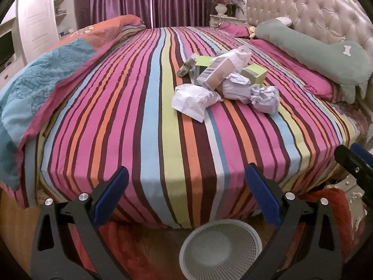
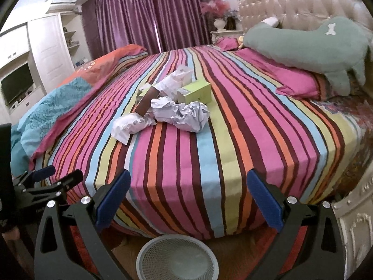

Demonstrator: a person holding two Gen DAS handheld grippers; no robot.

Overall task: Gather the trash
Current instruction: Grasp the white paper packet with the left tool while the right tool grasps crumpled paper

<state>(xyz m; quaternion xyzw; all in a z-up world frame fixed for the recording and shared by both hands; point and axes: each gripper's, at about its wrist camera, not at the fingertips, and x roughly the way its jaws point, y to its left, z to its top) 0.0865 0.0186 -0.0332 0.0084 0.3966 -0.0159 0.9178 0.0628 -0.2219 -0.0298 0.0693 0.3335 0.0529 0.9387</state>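
Trash [image 1: 223, 81] heaped on striped bed [image 1: 139, 116]; mesh wastebasket [image 1: 220, 249] empty.

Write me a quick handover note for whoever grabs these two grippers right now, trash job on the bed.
Left gripper: open, empty, hovering at the foot of the bed.
Right gripper: open, empty, beside the left one.
Trash pile: crumpled paper, a white wrapper, green boxes and a brown carton, all on the striped bedspread.
Mesh bin: on the floor at the bed's edge, looks empty.
Done: nothing collected.
Left: move every piece from the bed into the bin.
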